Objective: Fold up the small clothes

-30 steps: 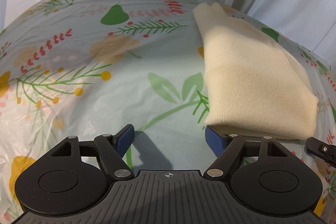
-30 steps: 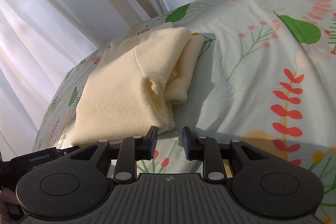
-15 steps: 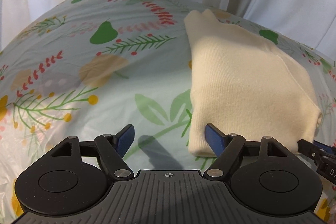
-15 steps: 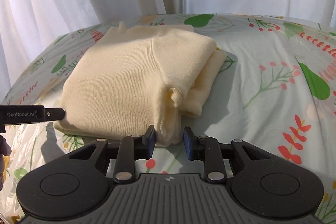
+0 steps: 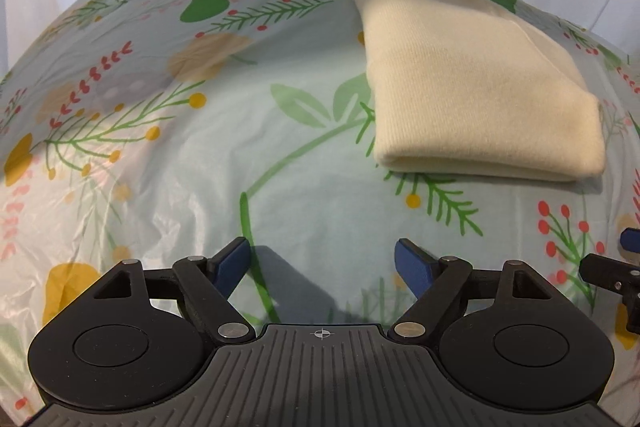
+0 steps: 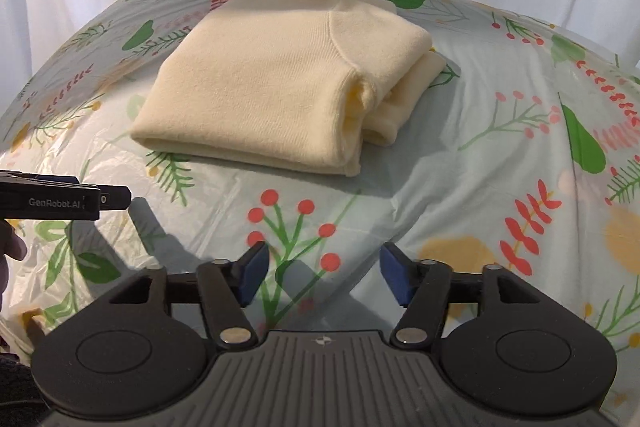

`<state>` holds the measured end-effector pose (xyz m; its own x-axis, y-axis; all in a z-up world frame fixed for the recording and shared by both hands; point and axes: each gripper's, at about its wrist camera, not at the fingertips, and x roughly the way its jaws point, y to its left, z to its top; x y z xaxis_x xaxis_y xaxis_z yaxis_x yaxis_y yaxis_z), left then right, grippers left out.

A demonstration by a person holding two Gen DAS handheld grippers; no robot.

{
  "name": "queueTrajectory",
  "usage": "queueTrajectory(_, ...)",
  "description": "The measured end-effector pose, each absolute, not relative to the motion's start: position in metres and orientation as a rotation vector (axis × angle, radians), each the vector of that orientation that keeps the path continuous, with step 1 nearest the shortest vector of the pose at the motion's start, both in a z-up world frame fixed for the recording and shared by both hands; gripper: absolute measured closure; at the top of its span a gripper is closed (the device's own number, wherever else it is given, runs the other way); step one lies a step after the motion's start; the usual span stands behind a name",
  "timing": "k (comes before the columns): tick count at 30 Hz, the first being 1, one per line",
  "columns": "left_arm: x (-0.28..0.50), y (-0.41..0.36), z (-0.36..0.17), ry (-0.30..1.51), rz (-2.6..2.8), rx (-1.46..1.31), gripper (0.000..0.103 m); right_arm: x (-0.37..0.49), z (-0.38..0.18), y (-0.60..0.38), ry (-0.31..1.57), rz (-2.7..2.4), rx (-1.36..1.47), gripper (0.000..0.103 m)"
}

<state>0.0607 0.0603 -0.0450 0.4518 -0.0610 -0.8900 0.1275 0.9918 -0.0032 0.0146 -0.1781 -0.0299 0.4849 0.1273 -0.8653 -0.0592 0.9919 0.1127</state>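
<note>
Right wrist view: folded cream ribbed-knit sweater (image 6: 276,87) on glossy floral tablecloth (image 6: 480,163).

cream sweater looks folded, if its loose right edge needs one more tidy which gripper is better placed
Probably the right gripper: open, with the sweater and its loose layered edge nearly straight ahead. The left gripper, also open, has the sweater off to its right.

Each gripper is matte black plastic: the left gripper (image 5: 322,259) and right gripper (image 6: 320,267) carry blue finger pads (image 6: 250,269), silver pivot screws, round side discs, a ribbed centre plate (white crosshair mark), "GenRobot.AI" lettering.
</note>
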Motion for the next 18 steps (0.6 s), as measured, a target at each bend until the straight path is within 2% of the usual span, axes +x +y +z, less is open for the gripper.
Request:
queueTrajectory(1,0.058,0.060,-0.044,1.102,-0.115,0.072,0.018,0.010,-0.026,-0.176,1.056,0.107,0.068,0.009)
queueTrajectory(4,0.055,0.059,-0.035,1.101,-0.121,0.073,0.015,0.003,-0.017,-0.170,1.048,0.103,0.052,0.004)
queueTrajectory(7,0.059,0.056,-0.023,1.083,-0.128,0.085,0.011,0.008,-0.009,-0.165,1.070,0.083,0.057,0.004)
queueTrajectory(11,0.066,0.049,-0.013,1.069,-0.132,0.114,0.009,0.028,-0.009,-0.161,1.190,0.041,0.040,0.004)
queueTrajectory(18,0.081,0.031,-0.006,1.082,-0.152,0.186,0.008,0.042,-0.008,-0.173,1.240,-0.079,0.220,0.004)
